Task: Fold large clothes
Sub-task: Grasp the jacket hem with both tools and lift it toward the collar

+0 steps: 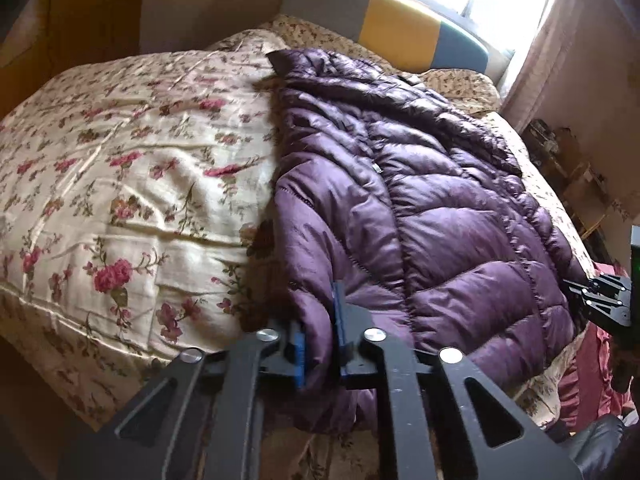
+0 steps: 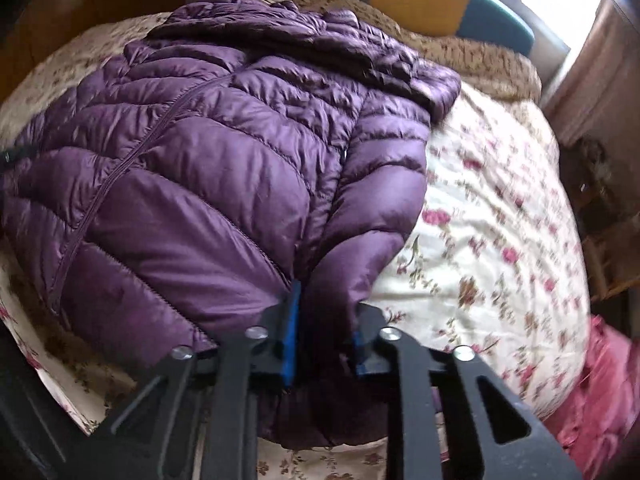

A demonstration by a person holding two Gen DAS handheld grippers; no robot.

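A purple quilted puffer jacket [image 1: 420, 200] lies spread on a bed, its hood toward the headboard. It also shows in the right wrist view [image 2: 224, 168], front zipper up. My left gripper [image 1: 320, 332] is shut on the jacket's near left hem corner, fabric pinched between the blue pads [image 1: 298, 352]. My right gripper [image 2: 326, 324] is shut on the near right hem beside the sleeve, blue pads [image 2: 292, 328] clamping the fabric. The right gripper also shows at the right edge of the left wrist view [image 1: 600, 296].
The bed has a cream floral quilt [image 1: 120, 184] and a grey, yellow and blue headboard [image 1: 392, 28] under a bright window. A pink fabric [image 2: 600, 392] hangs at the bed's near right corner. Wooden furniture [image 1: 576, 176] stands to the right of the bed.
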